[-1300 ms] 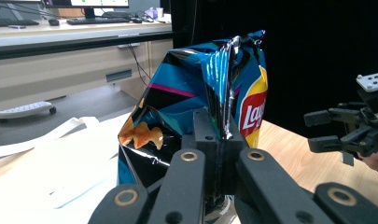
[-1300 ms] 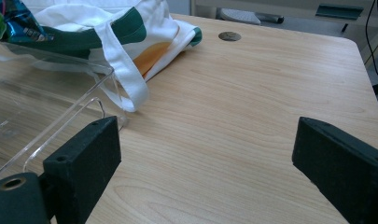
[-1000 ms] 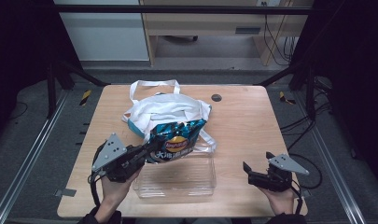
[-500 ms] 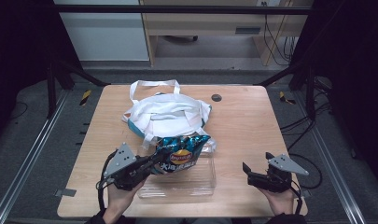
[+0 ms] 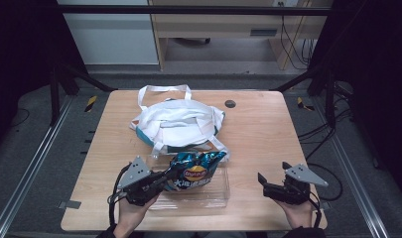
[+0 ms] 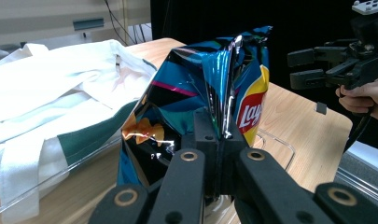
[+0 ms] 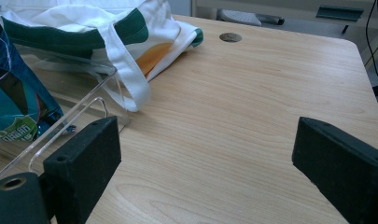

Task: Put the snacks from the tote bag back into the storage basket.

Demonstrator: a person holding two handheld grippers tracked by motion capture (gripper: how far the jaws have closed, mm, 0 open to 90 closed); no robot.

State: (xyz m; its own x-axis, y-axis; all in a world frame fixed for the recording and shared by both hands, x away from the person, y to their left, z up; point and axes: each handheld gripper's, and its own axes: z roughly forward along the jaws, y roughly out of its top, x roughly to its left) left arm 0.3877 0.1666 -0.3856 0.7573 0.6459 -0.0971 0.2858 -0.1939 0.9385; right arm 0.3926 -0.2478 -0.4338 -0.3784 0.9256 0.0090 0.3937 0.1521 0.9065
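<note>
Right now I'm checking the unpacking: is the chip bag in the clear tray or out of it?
In, but not released. The chip bag sits over the clear tray, pinched shut in the left gripper; contact with the floor is unclear.

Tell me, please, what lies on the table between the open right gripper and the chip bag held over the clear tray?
In the high view, between the right gripper and the chip bag lie the clear tray's right wall, then bare wooden table.
</note>
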